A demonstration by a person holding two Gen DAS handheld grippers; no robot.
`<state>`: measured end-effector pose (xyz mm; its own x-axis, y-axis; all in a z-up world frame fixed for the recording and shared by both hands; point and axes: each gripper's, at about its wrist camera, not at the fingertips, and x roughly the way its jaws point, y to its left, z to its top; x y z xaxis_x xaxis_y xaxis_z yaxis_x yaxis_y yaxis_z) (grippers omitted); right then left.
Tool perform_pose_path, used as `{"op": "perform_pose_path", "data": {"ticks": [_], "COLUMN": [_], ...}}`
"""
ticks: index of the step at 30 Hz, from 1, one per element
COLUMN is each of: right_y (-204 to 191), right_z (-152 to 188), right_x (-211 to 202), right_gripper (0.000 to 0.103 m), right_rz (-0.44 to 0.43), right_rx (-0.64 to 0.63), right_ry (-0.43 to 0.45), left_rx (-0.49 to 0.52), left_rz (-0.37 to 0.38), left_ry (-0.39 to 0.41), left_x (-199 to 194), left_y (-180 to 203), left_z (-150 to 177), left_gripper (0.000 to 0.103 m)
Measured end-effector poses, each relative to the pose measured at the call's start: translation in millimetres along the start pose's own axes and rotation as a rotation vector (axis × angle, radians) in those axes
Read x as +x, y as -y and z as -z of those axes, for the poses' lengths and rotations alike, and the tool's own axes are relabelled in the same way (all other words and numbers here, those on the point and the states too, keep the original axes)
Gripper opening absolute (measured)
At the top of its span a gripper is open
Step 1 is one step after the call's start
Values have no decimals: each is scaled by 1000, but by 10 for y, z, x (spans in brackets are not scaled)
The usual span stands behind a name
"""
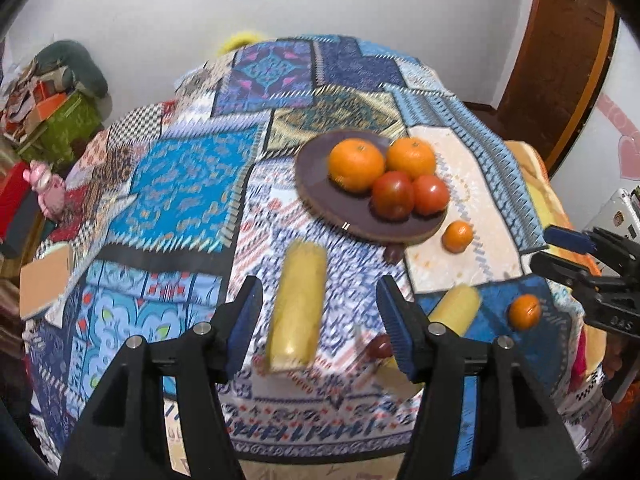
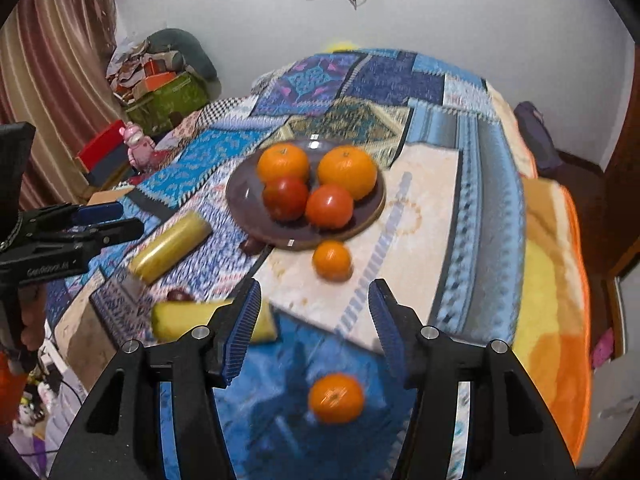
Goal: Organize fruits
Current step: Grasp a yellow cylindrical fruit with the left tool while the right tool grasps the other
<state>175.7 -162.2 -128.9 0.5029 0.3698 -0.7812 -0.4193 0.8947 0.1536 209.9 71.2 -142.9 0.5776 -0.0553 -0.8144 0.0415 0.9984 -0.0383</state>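
A brown plate point(image 1: 320, 160) point(image 2: 244, 196) holds two oranges point(image 1: 356, 165) point(image 2: 348, 172) and two tomatoes point(image 1: 393, 195) point(image 2: 329, 205). A small orange point(image 1: 457, 236) point(image 2: 331, 260) lies beside the plate, another point(image 1: 524, 311) point(image 2: 336, 397) nearer me. A yellow wrapped cylinder point(image 1: 297, 306) point(image 2: 170, 248) lies on the cloth, a second point(image 1: 456, 308) point(image 2: 188, 318) beside it. A small dark red fruit point(image 1: 379, 347) lies between them. My left gripper point(image 1: 320, 320) is open above the first cylinder. My right gripper point(image 2: 314, 320) is open above the near orange.
A patchwork cloth point(image 1: 192, 184) point(image 2: 440, 208) covers the table. Another small dark fruit point(image 1: 394, 253) point(image 2: 251, 245) sits at the plate's edge. Boxes point(image 1: 64, 120) and a pink figure point(image 1: 46, 188) stand at the left. An orange blanket point(image 2: 560, 280) lies at the right.
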Motion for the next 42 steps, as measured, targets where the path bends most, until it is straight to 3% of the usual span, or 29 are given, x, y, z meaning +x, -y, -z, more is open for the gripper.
{"op": "perform_pose_path", "data": {"ticks": [5, 12, 18, 24, 27, 29, 34, 42], "right_y": [-150, -444, -601, -613, -583, -572, -623, -715], "right_z": [130, 209, 235, 225, 198, 170, 123, 40], "right_x": [107, 308, 468, 564, 619, 658, 716, 715], "right_gripper": [54, 65, 67, 86, 91, 92, 89, 78], "right_rz": [-18, -17, -43, -36, -47, -56, -70, -100], "right_rx": [32, 53, 86, 147, 180, 198, 183, 16], "right_ry": [-36, -83, -132, -126, -128, -133, -144, -176], "left_rx": [-11, -36, -20, -30, -25, -15, 6, -8], "left_rz": [-28, 26, 64, 74, 93, 106, 91, 92], "left_ry": [-32, -71, -82, -88, -80, -83, -80, -93], "left_x": [154, 355, 506, 632, 619, 603, 539, 336], "left_y": [-185, -373, -335, -318, -314, -296, -242, -235], "left_z": [170, 292, 260, 253, 271, 285, 350, 542], "left_gripper": [59, 59, 59, 58, 49, 40, 38, 38]}}
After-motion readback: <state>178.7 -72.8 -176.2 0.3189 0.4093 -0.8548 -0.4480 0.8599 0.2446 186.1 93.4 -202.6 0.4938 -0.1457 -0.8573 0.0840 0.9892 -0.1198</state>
